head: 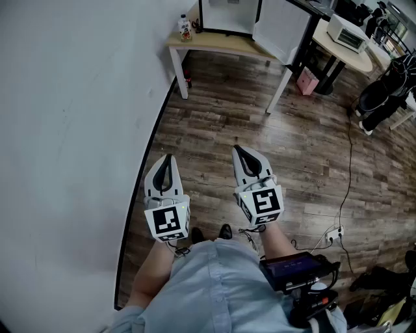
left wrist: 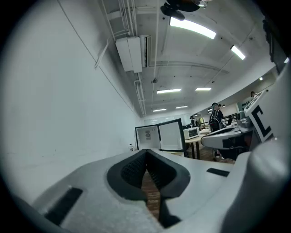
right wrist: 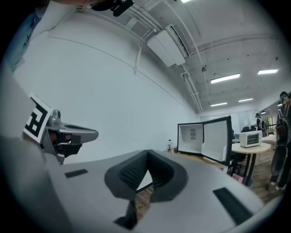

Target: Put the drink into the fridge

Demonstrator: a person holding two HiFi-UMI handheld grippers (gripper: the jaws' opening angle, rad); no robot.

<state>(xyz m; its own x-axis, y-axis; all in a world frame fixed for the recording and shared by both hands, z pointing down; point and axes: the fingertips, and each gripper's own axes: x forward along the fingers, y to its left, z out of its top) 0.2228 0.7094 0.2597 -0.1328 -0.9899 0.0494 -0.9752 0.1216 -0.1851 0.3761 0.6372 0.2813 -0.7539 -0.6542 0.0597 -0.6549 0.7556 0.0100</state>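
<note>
Looking at this one, nothing is held yet, so the approach is the step in hand. The left gripper (head: pixel 168 159) and the right gripper (head: pixel 238 151) are both clenched tight on nothing, pads pressed together. They're held out side by side over the wood floor (head: pixel 260 120), well apart from the goal.

The drink bottle (head: pixel 185 27) is stood upright at the corner of the wooden table (head: pixel 221 43) by the white wall, just beside the mini fridge (head: pixel 225 16). The fridge door (head: pixel 281 29) is swung open, so no door work seems to be needed.

Next, the gap to the table has to be closed and one gripper's jaws opened. Then the bottle can be taken round its body and carried across into the fridge's bare white inside. Which gripper gets used can't be called from here
</note>
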